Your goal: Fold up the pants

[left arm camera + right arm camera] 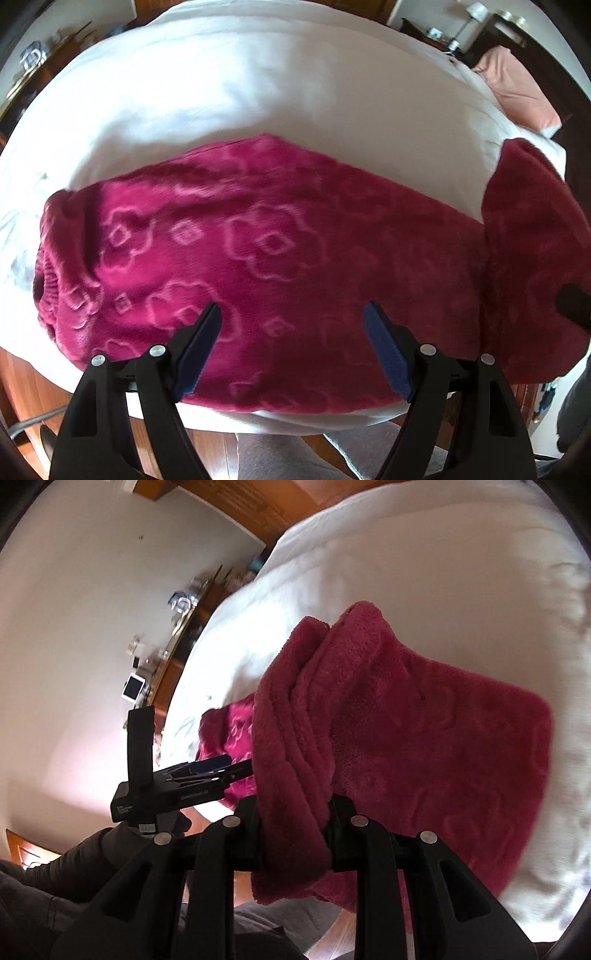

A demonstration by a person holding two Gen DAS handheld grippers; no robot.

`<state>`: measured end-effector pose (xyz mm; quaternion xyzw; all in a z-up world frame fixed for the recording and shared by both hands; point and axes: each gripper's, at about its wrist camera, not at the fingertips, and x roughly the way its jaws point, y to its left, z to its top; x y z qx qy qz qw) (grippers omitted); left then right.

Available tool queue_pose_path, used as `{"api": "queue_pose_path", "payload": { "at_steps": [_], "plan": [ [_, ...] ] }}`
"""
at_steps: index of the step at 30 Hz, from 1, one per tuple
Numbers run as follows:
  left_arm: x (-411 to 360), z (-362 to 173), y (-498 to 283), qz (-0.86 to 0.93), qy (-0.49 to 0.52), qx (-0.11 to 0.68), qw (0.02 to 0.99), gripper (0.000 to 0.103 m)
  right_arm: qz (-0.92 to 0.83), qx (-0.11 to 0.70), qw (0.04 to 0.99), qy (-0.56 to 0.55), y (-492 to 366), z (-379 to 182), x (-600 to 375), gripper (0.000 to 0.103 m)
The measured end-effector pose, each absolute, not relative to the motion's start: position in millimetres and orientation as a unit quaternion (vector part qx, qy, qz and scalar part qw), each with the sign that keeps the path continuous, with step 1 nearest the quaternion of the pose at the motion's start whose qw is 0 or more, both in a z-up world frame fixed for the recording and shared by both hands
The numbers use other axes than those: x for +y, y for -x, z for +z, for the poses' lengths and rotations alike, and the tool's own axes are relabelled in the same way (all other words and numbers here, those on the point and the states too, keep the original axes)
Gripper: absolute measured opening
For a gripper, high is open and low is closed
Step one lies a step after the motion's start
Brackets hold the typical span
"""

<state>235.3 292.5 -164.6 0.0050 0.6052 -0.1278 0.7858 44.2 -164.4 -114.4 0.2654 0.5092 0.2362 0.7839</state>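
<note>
On the white bed cover (258, 92) the magenta fleece pants (258, 240) lay lengthwise along the near edge, waistband to the left, embossed flower pattern facing up. Left gripper (293, 314) hovered over the near middle of the garment, its blue-padded fingers (195, 354) spread wide with nothing between them. Whether the tips touched the fleece could not be told. Right gripper (293, 812) was clenched on a thick bunch of the pants' leg end, several folded layers squeezed between its black fingers (247, 830). That end was lifted off the bed and hung in a flap at the right of the garment. In the right wrist view the left gripper showed at the near left. Pink pillow (517, 88) sat at the far right corner. Wooden floor (218, 450) showed below the bed edge.
</note>
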Motion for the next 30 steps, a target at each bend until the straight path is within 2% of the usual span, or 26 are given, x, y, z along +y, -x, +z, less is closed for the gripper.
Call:
{"api": "queue_pose_path", "payload": {
  "at_steps": [18, 21, 26, 30],
  "plan": [
    [392.3, -181.7, -266.2, -0.088, 0.018, 0.631, 0.771, 0.078, 0.249, 0.593, 0.736, -0.213, -102.7, -184.1, -55.4, 0.023],
    [397.5, -183.3, -269.9, -0.089, 0.017, 0.633, 0.769, 0.078, 0.233, 0.620, 0.727, -0.179, -104.6, -208.2, -41.6, 0.029],
    [389.8, -182.6, -276.2, -0.099, 0.013, 0.634, 0.767, 0.078, 0.244, 0.627, 0.724, -0.152, -98.3, -214.1, -27.4, 0.051],
    [370.6, -178.4, -282.8, -0.112, 0.016, 0.629, 0.769, 0.078, 0.286, 0.621, 0.713, -0.155, -83.1, -197.9, -32.4, 0.052]
  ]
}}
